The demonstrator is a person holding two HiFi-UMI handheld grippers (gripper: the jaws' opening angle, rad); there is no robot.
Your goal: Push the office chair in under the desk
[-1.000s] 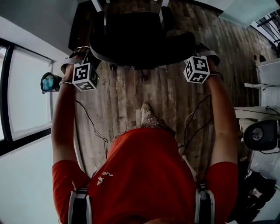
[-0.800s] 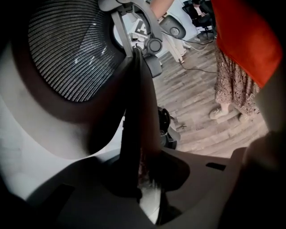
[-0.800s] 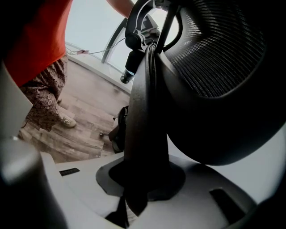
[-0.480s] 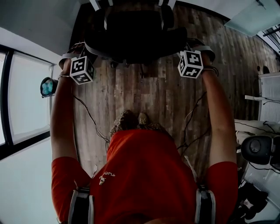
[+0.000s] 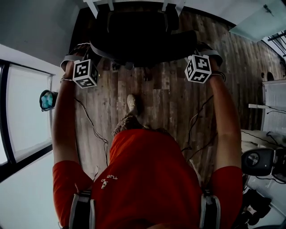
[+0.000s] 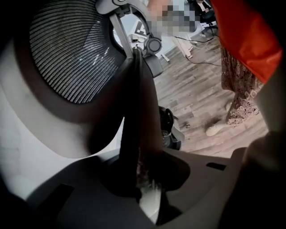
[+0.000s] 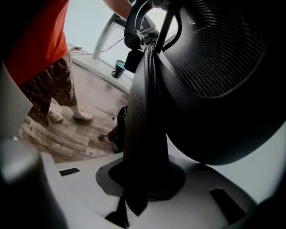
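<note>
The black office chair (image 5: 143,36) stands at the top of the head view, its seat facing the white desk frame (image 5: 94,7) beyond it. My left gripper (image 5: 90,56), marker cube up, grips the left edge of the backrest; my right gripper (image 5: 193,53) grips the right edge. In the left gripper view the dark backrest rim (image 6: 134,116) runs down between the jaws of the left gripper (image 6: 138,179), mesh (image 6: 71,49) to its left. The right gripper view shows the rim (image 7: 145,134) clamped by the right gripper (image 7: 138,188). The fingertips are hidden by the chair in the head view.
A tall window (image 5: 22,103) runs along the left with a small blue object (image 5: 47,99) at its foot. Cables (image 5: 94,132) trail from both grippers over the wood floor. The person's shoe (image 5: 132,103) is behind the chair. White furniture (image 5: 273,94) and a black device (image 5: 257,160) stand at right.
The chair and both grippers have moved up the picture toward the desk, whose white frame now shows more. The person has stepped forward, one foot now ahead.
</note>
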